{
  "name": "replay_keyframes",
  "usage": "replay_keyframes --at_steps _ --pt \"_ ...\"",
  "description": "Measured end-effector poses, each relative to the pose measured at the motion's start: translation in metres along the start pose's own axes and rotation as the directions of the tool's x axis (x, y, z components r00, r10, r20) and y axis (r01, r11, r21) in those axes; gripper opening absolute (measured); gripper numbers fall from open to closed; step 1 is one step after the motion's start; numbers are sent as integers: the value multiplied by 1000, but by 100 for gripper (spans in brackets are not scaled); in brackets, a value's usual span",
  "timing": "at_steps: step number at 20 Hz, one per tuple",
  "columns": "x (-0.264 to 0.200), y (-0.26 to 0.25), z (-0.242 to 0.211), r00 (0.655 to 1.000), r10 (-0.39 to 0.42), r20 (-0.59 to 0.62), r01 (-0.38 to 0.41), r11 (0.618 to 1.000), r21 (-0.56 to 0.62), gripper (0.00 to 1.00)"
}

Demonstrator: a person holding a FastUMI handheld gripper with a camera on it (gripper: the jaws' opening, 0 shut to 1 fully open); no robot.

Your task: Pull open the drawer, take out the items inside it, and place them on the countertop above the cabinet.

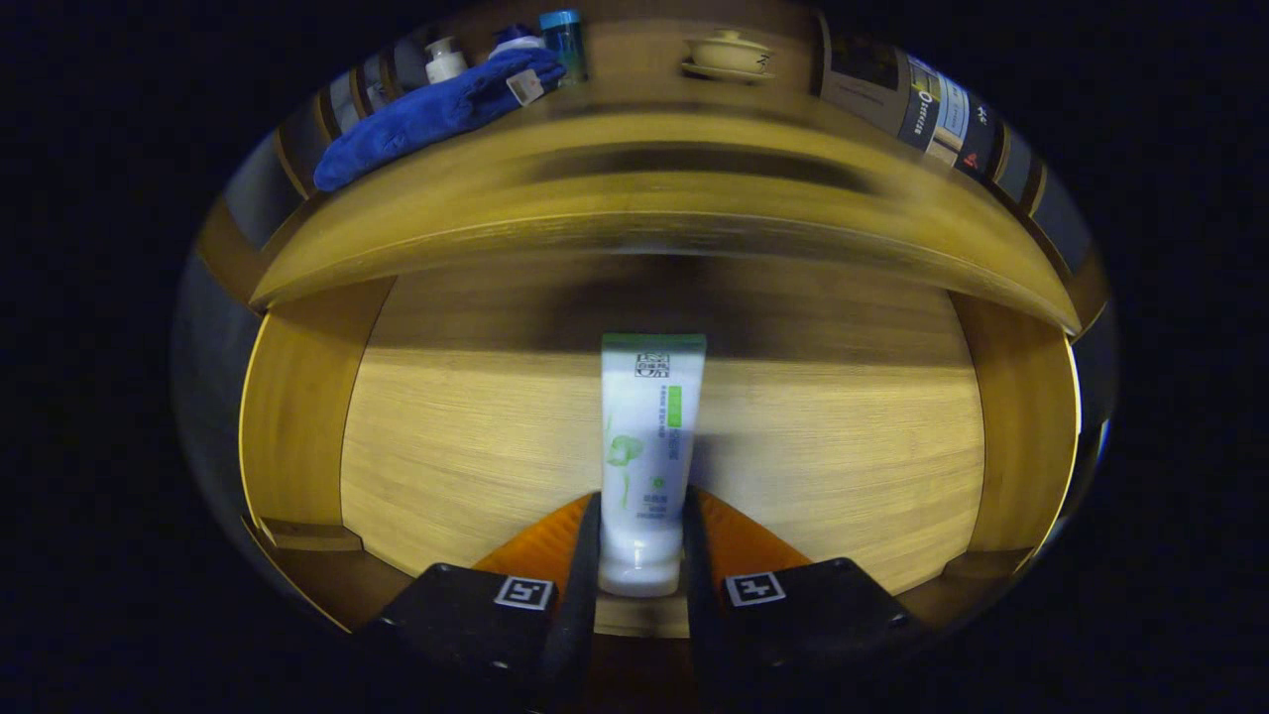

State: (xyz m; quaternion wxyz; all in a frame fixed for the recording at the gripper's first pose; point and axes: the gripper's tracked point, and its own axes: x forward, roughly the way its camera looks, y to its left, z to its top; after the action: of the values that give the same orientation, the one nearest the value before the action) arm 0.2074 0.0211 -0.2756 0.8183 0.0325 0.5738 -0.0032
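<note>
Gripper view: tongs (640, 540) clamp both fingers on the white tube (649, 446) over the open drawer (476, 446).

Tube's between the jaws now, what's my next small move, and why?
Probably lift straight up. The gripper looks shut on the tube, jaws on both sides near its cap, inside the open drawer. Raise it above the drawer front before heading for the countertop, where a blue cloth lies.

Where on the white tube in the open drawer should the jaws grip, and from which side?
Grip the white tube low on its body near the cap, from the cap end, along its length. Its narrow sides face the gripper, whose jaws already flank it there.
</note>
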Motion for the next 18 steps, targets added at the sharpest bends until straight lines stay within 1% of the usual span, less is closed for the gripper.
replay_keyframes --at_steps 2,6,7,8,9,14,18 --pt "-14 7 17 999 29 14 -30 999 17 45" --pt "-61 25 59 995 70 66 -70 997 10 44" --pt "-60 26 23 993 85 77 -85 996 6 44" --pt "-74 13 46 991 106 85 -106 994 3 45" --pt "-81 30 49 987 129 94 -130 992 -1 44" --pt "-128 45 37 972 202 121 -195 978 -70 44" --pt "-163 55 30 957 236 172 -218 969 -114 44"
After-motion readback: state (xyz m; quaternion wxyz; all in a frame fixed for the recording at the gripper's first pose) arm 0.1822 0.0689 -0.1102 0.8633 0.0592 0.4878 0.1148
